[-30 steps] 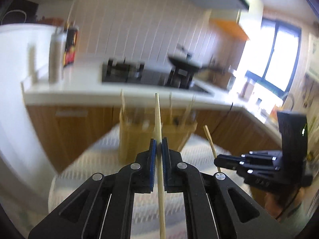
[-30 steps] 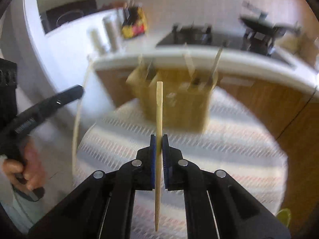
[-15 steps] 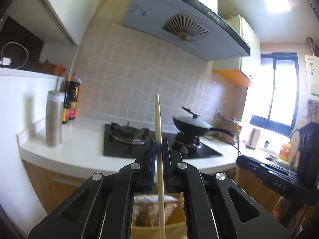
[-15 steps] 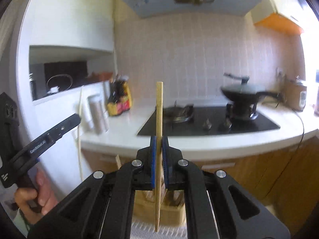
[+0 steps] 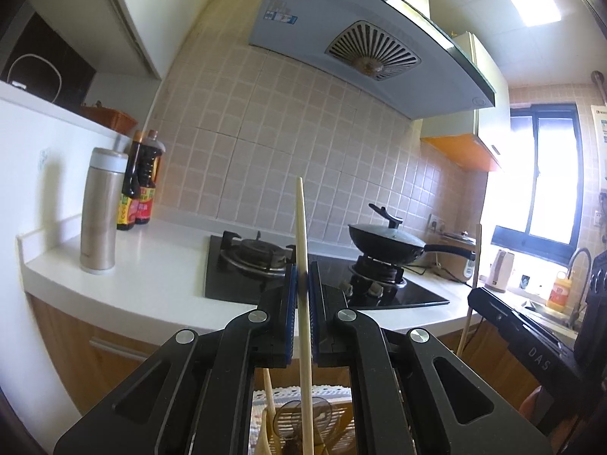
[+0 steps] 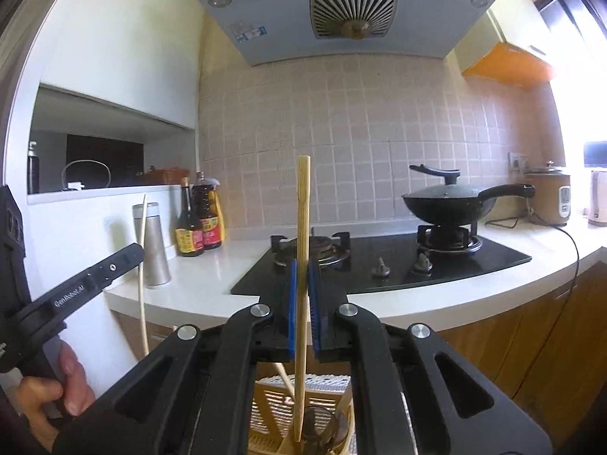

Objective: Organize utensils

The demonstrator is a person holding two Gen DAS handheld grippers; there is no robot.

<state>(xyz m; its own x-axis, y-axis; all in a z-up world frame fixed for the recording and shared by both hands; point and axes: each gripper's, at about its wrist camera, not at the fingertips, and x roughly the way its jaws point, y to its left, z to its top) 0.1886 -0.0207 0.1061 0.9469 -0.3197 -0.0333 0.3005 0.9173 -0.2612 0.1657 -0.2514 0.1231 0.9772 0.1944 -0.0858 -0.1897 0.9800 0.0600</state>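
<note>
My left gripper (image 5: 302, 278) is shut on a pale chopstick (image 5: 299, 223) that stands upright between its blue pads. My right gripper (image 6: 302, 278) is shut on a darker wooden chopstick (image 6: 303, 204), also upright. Each gripper shows in the other's view: the right gripper (image 5: 473, 298) with its chopstick (image 5: 476, 258) at the right edge, the left gripper (image 6: 137, 251) with its chopstick (image 6: 142, 265) at the left, held by a hand (image 6: 49, 390). A yellow slatted utensil holder (image 6: 271, 398) sits low between the arms, with a dark slotted spoon (image 5: 292, 415) and wooden handles in it.
Straight ahead runs a white counter (image 6: 212, 269) with a black gas hob (image 6: 379, 261), a lidded wok (image 6: 447, 201), a steel flask (image 5: 100, 212) and sauce bottles (image 6: 199, 223). A range hood (image 6: 341, 11) hangs above. A rice cooker (image 6: 550, 197) stands at the right.
Both grippers have tipped up from looking down at the holder on the striped mat to facing the counter and hood. The holder has dropped to the bottom of both views. Both chopsticks stay gripped.
</note>
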